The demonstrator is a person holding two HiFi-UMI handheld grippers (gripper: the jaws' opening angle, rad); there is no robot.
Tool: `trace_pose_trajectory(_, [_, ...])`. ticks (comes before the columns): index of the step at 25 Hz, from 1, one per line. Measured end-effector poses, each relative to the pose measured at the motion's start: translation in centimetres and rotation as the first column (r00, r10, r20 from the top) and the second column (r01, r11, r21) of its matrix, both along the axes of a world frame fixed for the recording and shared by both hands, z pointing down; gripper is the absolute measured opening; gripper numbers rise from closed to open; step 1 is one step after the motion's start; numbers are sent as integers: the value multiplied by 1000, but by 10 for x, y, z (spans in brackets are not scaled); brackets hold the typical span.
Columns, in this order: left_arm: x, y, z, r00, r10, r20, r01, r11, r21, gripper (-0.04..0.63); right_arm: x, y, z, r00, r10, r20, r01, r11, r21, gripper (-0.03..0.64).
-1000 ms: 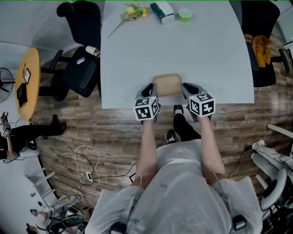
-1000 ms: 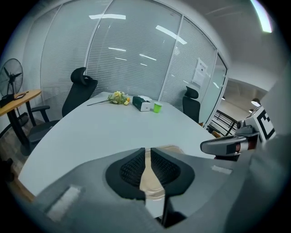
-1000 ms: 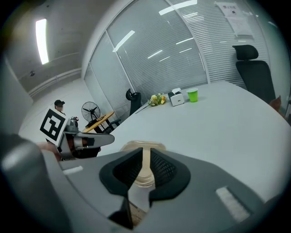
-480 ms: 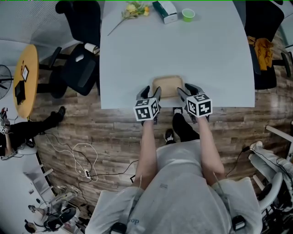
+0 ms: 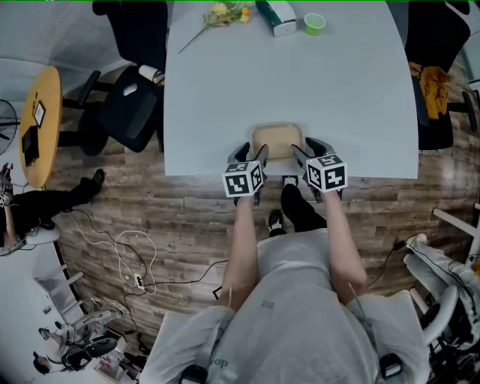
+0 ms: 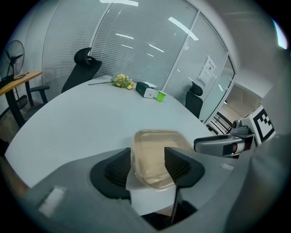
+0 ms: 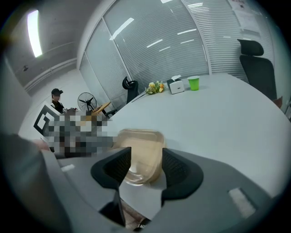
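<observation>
Jaws of left gripper [image 6: 148, 155] and right gripper [image 7: 146, 157], clamped a second ago, now apart astride the tray [image 5: 277, 139]: released, resting mid-frame at the tabletop [image 5: 285, 82] edge.

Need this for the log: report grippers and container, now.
Left hand-held gripper open, right hand-held gripper open, each straddling a corner of the container. It lies flat at near edge of table. Flowers, box, green cup far side.

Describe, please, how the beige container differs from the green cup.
The beige container is wide and shallow; the green cup is small and round. The container lies at the near edge, within the open left gripper and right gripper; the cup stands far off beside a box. Both sit on the table.
</observation>
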State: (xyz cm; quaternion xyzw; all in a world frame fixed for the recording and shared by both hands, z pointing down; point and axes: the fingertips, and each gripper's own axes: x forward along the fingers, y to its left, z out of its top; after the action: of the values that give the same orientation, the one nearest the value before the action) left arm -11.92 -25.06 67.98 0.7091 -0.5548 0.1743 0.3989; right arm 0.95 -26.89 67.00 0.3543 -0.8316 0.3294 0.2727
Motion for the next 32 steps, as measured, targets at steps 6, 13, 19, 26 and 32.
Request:
trace_pose_trajectory(6, [3, 4, 4, 1000, 7, -3, -8, 1000, -12, 236, 1, 4, 4, 1000, 2, -14, -2, 1000, -11, 215])
trace_pose_trajectory(13, [2, 5, 4, 1000, 11, 2, -11, 1000, -12, 236, 1, 7, 8, 1000, 1, -12, -1, 1000, -30, 218])
trace_pose_trajectory(19, [4, 5, 3, 1000, 15, 8, -15, 1000, -7, 236, -1, 11, 9, 1000, -16, -12, 16, 999, -31, 221])
trace_pose_trajectory(26, [7, 9, 1, 1000, 25, 10, -25, 1000, -12, 236, 0, 13, 5, 1000, -24, -14, 23, 999, -25, 221])
trace_pose_trajectory(32, [8, 11, -2, 999, 36, 37, -36, 999, -13, 236, 0, 13, 2, 999, -37, -18, 37, 999, -19, 221])
